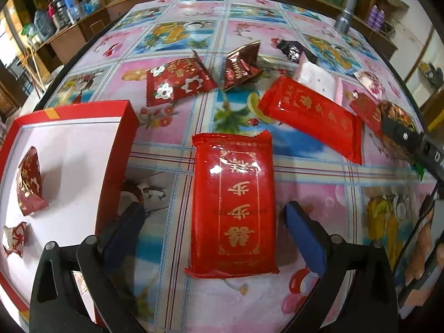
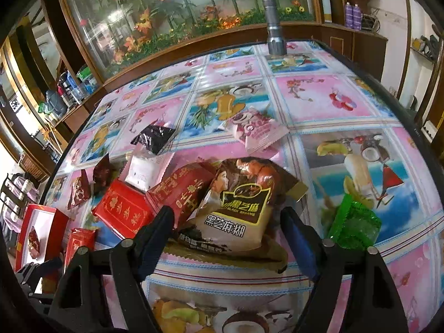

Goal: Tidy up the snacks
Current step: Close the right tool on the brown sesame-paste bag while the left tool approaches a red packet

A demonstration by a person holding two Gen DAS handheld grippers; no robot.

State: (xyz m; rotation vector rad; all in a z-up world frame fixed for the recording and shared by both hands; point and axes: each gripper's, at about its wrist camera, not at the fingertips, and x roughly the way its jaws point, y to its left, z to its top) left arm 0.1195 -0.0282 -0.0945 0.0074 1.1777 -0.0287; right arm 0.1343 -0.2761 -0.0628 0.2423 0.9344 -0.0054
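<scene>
In the left wrist view my left gripper [image 1: 213, 211] stands open astride a flat red packet with gold characters [image 1: 233, 202]; its blue pads stay clear of both long edges. A red box with a white inside [image 1: 119, 149] lies to the left and holds a dark red packet [image 1: 27, 180] and a small wrapped sweet [image 1: 15, 238]. In the right wrist view my right gripper [image 2: 227, 219] is open around a brown black-sesame packet [image 2: 238, 202], which lies partly on a dark red packet [image 2: 177, 188]. The pads do not visibly press on it.
Loose snacks lie on the flowered tablecloth: a red floral packet [image 1: 180, 80], a brown packet [image 1: 241, 66], a second red packet [image 1: 310, 116], a white packet [image 1: 316, 77], a pink packet [image 2: 258, 130] and a green packet [image 2: 355, 227]. A metal torch [image 2: 273, 27] stands at the far edge.
</scene>
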